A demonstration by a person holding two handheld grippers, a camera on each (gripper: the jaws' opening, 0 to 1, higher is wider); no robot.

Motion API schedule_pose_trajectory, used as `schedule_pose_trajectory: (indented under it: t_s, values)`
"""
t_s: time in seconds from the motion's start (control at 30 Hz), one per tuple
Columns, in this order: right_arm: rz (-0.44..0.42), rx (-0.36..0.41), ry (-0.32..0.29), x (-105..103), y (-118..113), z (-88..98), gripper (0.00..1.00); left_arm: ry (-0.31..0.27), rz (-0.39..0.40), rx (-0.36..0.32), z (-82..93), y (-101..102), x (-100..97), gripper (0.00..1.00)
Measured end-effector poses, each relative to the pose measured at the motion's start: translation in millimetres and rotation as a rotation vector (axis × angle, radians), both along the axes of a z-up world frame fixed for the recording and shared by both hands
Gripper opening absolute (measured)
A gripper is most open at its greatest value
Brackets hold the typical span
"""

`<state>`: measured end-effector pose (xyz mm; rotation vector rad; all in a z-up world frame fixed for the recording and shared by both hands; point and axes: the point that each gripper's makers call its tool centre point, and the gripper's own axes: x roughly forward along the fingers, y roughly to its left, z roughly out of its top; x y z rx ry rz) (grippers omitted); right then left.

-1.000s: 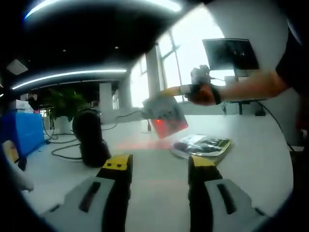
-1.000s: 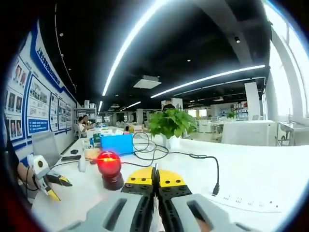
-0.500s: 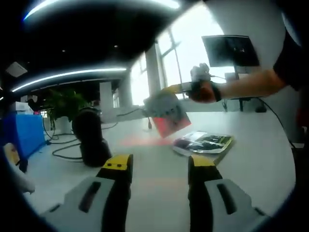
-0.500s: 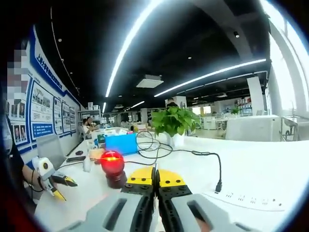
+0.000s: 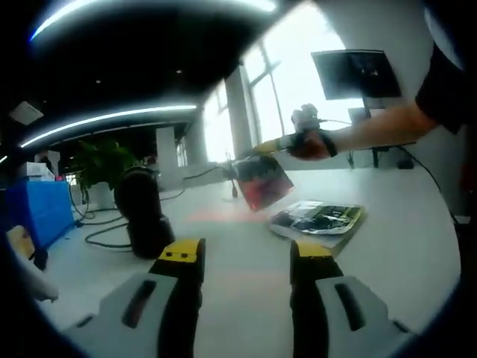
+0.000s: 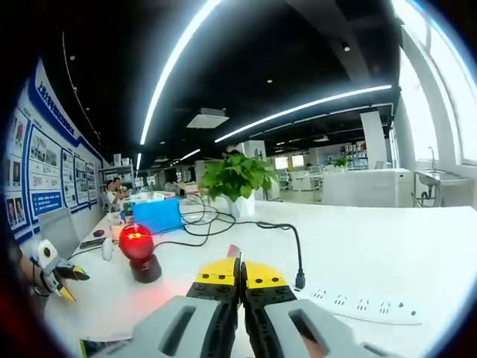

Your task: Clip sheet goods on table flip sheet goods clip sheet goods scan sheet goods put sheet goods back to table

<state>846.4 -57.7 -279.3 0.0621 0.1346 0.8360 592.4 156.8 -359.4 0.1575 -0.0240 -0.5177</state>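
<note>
Right gripper [image 5: 262, 145] pinched shut on the sheet goods [image 5: 261, 179], seen in the left gripper view held up off the table [image 5: 402, 253], above and just short of the scanner [image 5: 145, 212]; probably so held to show a face to the scanner's red light [image 6: 135, 236]; left gripper [image 5: 244, 253] parted, holding nothing, low over the table on the near side of the scanner; no containers holding anything; second packet [image 5: 317, 220] flat on the table beyond the scanner.

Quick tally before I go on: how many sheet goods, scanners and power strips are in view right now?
Sheet goods: 2, a held packet and a packet on the table
Scanners: 1, the black scanner, red-lit
Power strips: 1, the white strip
Total: 4
</note>
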Motion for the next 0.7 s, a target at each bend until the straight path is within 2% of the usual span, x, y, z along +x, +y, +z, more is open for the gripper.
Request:
schedule_pose_trajectory:
  t_s: [0.17,0.4,0.7]
  values:
    - [0.004,-0.028,-0.002,7.4,2.5,-9.2,0.00,0.003,0.009,-0.013,0.5,2.6,1.2,0.38]
    - [0.003,-0.066,0.001,16.8,1.4,-21.6,0.00,0.007,0.011,-0.080,5.2,7.5,2.7,0.39]
    - [0.001,-0.097,0.015,26.1,0.8,-37.3,0.00,0.009,0.006,-0.061,2.5,5.0,2.9,0.39]
